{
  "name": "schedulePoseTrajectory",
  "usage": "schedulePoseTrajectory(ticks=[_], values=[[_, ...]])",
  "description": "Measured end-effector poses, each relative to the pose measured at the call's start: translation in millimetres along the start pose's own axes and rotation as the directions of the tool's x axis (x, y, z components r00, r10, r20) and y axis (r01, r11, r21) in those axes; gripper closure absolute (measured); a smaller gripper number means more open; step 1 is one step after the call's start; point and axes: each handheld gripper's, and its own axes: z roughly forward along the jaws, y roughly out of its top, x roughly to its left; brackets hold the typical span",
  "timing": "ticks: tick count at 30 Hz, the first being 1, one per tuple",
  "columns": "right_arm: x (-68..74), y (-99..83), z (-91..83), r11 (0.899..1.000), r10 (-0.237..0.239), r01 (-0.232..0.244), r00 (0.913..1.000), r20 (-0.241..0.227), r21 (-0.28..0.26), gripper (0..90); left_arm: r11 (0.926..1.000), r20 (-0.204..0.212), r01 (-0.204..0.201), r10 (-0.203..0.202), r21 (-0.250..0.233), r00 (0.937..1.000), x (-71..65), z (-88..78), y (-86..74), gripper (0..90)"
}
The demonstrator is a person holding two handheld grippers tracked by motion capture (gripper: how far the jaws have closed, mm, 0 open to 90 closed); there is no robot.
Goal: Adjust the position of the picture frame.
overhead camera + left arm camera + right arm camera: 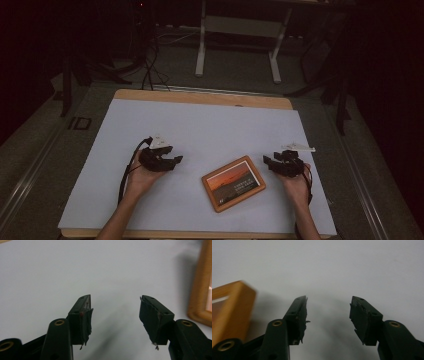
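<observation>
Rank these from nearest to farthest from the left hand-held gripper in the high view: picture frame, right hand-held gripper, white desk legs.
1. Picture frame, lying flat just right of the left hand-held gripper.
2. Right hand-held gripper, past the frame, on the table's right side.
3. White desk legs, on the floor beyond the table's far edge.

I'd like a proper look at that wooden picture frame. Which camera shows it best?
The high view: the whole picture frame lies flat between both grippers. The left gripper view catches one edge; the right gripper view, a blurred corner.
</observation>
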Motion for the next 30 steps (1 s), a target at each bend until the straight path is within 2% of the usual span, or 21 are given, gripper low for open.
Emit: schedulePoseTrajectory(ticks=[1,2,3,4,5,6,9,10,11,14,15,16,17,20,21,24,26,30], values=[[4.6,-1.0,-3.6,1.0,-0.013,0.012,0.9997,-0.019,-0.003,47.8,1.0,0.027,-0.007,0.007,0.0,0.9996,-2.7,2.7,4.7,42.7],[4.6,-1.0,-3.6,1.0,-0.013,0.012,0.9997,-0.019,-0.003,47.8,1.0,0.027,-0.007,0.007,0.0,0.9996,-2.7,2.7,4.7,42.7],[10.8,-1.6,-8.1,1.0,-0.024,0.024,0.9991,-0.034,-0.009,48.1,1.0,0.05,-0.006,0.006,-0.003,0.9987,-5.3,5.9,9.4,42.7],[10.8,-1.6,-8.1,1.0,-0.024,0.024,0.9991,-0.034,-0.009,48.1,1.0,0.05,-0.006,0.006,-0.003,0.9987,-5.3,5.9,9.4,42.6],[16.8,-1.9,-12.1,0.999,-0.034,0.033,0.9977,-0.059,-0.009,47.9,0.9998,0.072,-0.017,0.017,-0.007,0.9973,-8.6,9.3,13.9,42.4],[16.8,-1.9,-12.1,0.999,-0.034,0.033,0.9977,-0.059,-0.009,47.9,0.9998,0.072,-0.017,0.017,-0.007,0.9973,-8.6,9.3,13.9,42.2],[28.6,-3.6,-18.2,0.999,-0.052,0.051,0.9946,-0.09,-0.011,46.3,0.9992,0.104,-0.04,0.039,0.004,0.9938,-14.5,16.7,22.1,41.6],[28.6,-3.6,-18.2,0.999,-0.052,0.051,0.9946,-0.09,-0.011,46.3,0.9992,0.104,-0.04,0.039,0.004,0.9938,-14.5,16.7,22.1,41.6],[32.7,-4.0,-21.6,0.998,-0.054,0.053,0.9939,-0.096,-0.017,47.3,0.9993,0.122,-0.037,0.037,-0.003,0.9918,-16.0,20.2,24.9,41.7],[34.5,-3.8,-25.8,0.998,-0.051,0.048,0.9943,-0.094,-0.027,46.8,0.9995,0.136,-0.03,0.031,-0.006,0.9903,-17.3,23.6,27.0,41.7],[34.7,-3.9,-30.4,0.999,-0.037,0.033,0.9929,-0.113,-0.037,45.9,0.9994,0.15,-0.034,0.034,-0.006,0.988,-19.2,26.7,28.7,41.9],[34.7,-3.9,-30.4,0.999,-0.037,0.033,0.9929,-0.113,-0.037,45.9,0.9994,0.15,-0.034,0.034,-0.006,0.988,-19.2,26.7,28.7,42.0],[36.9,-5.2,-34.4,0.999,-0.038,0.034,0.9906,-0.131,-0.037,45.9,0.9991,0.166,-0.041,0.041,-0.005,0.9853,-22.3,29.8,30.3,42.0],[39.4,-6.8,-36.7,0.998,-0.049,0.044,0.989,-0.14,-0.035,45.5,0.9986,0.177,-0.053,0.053,-0.001,0.9827,-25.7,33.7,32.0,42.1],[41.7,-9.1,-38.9,0.998,-0.052,0.048,0.9866,-0.155,-0.027,44.5,0.9984,0.187,-0.056,0.054,0.006,0.981,-29.8,37.9,33.6,41.9],[43.4,-11.8,-40.9,0.999,-0.047,0.044,0.9844,-0.17,-0.02,42.3,0.998,0.198,-0.06,0.056,0.017,0.9786,-33.1,42.3,35.8,41.3],[44.8,-15.0,-42.6,0.999,-0.038,0.038,0.9826,-0.182,-0.004,39.2,0.9977,0.215,-0.065,0.06,0.018,0.9749,-36.5,46.2,38.3,40.9],[48.7,-20.5,-44.0,0.999,-0.046,0.049,0.9799,-0.194,0.014,35.9,0.9965,0.232,-0.081,0.073,0.024,0.9699,-42.5,52.1,42.8,41.1]])
